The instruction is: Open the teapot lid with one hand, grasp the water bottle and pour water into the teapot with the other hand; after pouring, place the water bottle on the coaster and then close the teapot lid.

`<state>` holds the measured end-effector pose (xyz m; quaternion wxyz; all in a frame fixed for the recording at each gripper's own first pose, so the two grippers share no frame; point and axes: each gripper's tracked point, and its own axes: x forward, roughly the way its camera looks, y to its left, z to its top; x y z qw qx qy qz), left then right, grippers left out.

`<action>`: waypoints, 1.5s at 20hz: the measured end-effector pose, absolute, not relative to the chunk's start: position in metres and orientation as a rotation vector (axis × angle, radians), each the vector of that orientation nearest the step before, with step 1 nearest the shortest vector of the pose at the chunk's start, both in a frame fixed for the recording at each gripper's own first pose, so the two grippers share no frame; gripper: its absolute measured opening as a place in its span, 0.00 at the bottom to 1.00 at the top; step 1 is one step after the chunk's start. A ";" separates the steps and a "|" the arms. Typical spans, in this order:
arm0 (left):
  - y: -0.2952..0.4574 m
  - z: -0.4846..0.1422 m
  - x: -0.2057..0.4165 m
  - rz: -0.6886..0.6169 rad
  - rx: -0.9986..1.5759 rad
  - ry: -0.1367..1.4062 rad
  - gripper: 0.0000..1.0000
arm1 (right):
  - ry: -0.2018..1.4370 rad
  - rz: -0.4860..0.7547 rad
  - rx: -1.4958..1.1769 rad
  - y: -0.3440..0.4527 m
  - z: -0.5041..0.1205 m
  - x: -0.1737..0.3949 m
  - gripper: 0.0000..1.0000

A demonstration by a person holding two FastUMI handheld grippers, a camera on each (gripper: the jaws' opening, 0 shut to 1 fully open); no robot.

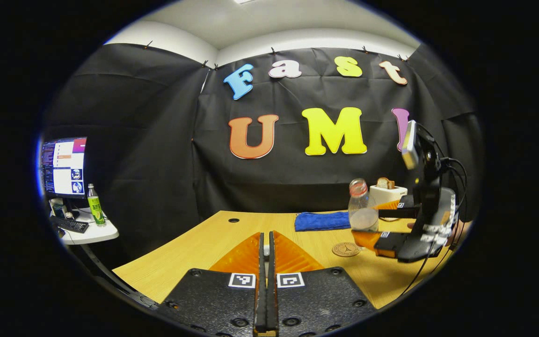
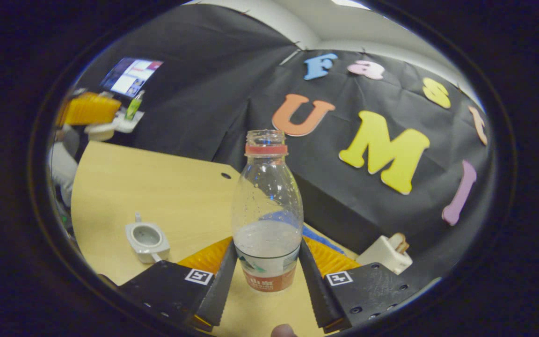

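I hold the water bottle (image 2: pixel 267 210) clamped upright in my right hand-held gripper (image 2: pixel 266 276) above the bench (image 2: pixel 157 187), near the coaster (image 1: pixel 345 249), teapot (image 2: pixel 147 241) lidless at left, left hand-held gripper (image 1: pixel 265 281) closed; lower it level, centred.

The water bottle (image 2: pixel 267 210) is showing clear plastic with a red neck ring and an orange-and-white label; the teapot (image 2: pixel 147 241) is looking pale grey-white; the table (image 1: pixel 190 252) is showing light wood grain; the cloth (image 1: pixel 322 221) is showing blue; the coaster (image 1: pixel 345 249) is looking brown with a dark emblem.
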<state>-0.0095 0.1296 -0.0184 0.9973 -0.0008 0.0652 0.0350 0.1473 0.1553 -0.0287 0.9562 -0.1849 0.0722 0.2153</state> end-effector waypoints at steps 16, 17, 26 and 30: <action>0.143 -0.044 -0.014 0.107 -0.005 0.183 0.03 | 0.248 0.381 -0.045 0.146 -0.064 0.243 0.72; 0.144 -0.044 -0.016 0.112 -0.005 0.185 0.03 | 0.255 0.378 -0.043 0.147 -0.069 0.245 0.72; 0.145 -0.052 -0.015 0.114 -0.012 0.200 0.03 | 0.284 0.368 -0.031 0.150 -0.086 0.246 0.75; 0.144 -0.051 -0.016 0.113 -0.024 0.198 0.03 | 0.282 0.365 -0.028 0.149 -0.088 0.245 0.77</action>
